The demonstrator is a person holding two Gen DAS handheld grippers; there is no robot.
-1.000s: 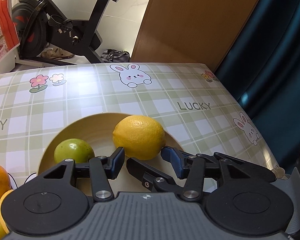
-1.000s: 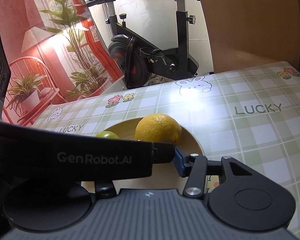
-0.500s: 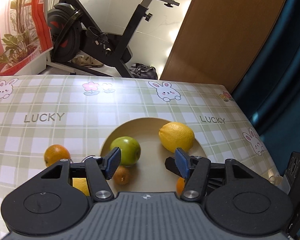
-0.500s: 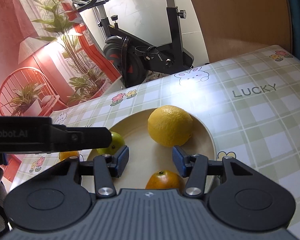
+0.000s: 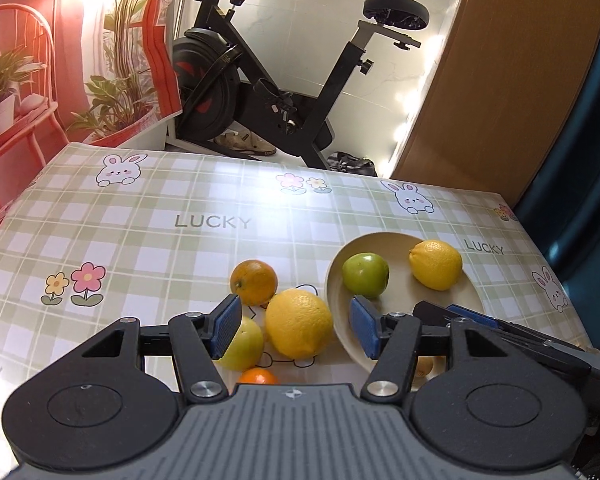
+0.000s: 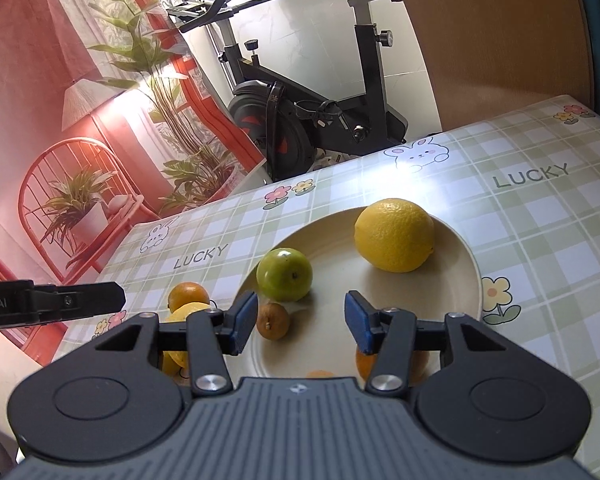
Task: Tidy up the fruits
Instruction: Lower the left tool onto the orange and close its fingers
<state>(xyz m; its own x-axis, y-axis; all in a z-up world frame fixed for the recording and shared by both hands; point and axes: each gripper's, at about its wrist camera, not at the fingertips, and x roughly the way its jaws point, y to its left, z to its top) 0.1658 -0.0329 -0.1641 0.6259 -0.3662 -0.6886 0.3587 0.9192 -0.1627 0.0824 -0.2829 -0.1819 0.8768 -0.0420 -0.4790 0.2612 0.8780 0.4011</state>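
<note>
Left fingers (image 5: 294, 330): apart, holding nothing; they have just been opening; the blue pads hang over the loose fruit on the surface
Right fingers (image 6: 301, 322): apart, holding nothing, hanging over the near part of the plate
Plate (image 6: 452, 240): round and cream, lying flat on the surface
Green apple (image 6: 285, 274): in the plate, on its left side
Lemon in plate (image 6: 394, 235): in the plate at the far right, apart from the green apple
Small brown fruit (image 6: 273, 321): in the plate, just in front of the green apple and beside the right fingers' left pad
Orange in plate (image 6: 364, 362): at the near edge of the plate, partly hidden behind the right fingers' right pad
Big lemon (image 5: 299, 325): on the surface just left of the plate, between the left fingers' pads in the left view
Orange (image 5: 254, 282): on the surface behind the big lemon, close to it
Pale yellow fruit (image 5: 244, 345): on the surface beside the big lemon, partly behind the left pad
Small orange (image 5: 257, 376): nearest to the left camera, only its top shows
Surface (image 5: 140, 248): covered by a green check cloth with bunnies, flowers and the word LUCKY
Exercise bike (image 5: 276, 92): black, on the floor behind the surface
Red picture (image 6: 60, 120): a wall sheet with a chair and plants, at the left
</note>
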